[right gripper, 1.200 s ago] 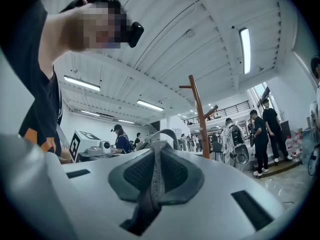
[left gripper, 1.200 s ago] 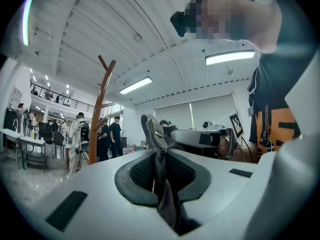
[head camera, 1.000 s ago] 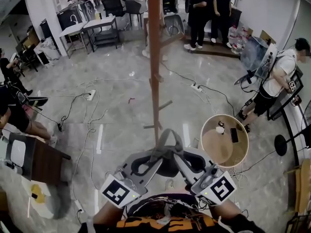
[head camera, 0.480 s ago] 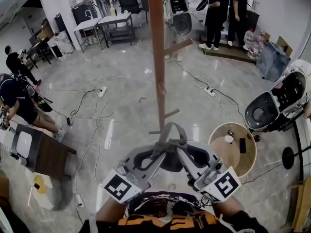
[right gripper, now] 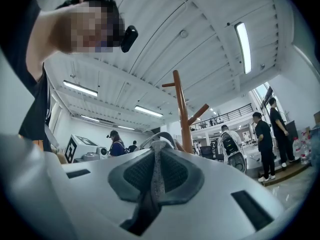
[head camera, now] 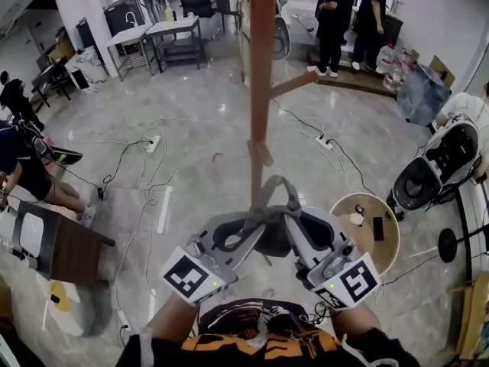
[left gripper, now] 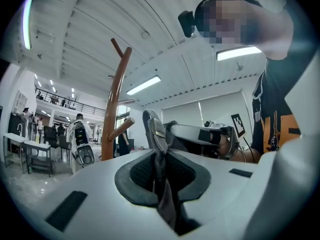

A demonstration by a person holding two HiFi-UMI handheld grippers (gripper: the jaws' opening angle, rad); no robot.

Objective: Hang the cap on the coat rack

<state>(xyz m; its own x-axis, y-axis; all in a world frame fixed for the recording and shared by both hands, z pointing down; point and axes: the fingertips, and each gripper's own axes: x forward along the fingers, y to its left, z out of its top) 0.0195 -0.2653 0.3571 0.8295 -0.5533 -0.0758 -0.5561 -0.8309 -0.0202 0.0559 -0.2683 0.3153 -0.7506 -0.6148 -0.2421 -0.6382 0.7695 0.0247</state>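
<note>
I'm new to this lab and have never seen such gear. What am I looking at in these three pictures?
No robot: a person holds a two-fingered gripper in each hand. The wide picture comes from a camera on their head, looking down at the left gripper and right gripper. The other two come from cameras riding on each gripper, looking along its fingers. Both are shut on a grey cap, held together before a wooden coat rack. Cables lie on the floor; a round wooden table stands at the right.
</note>
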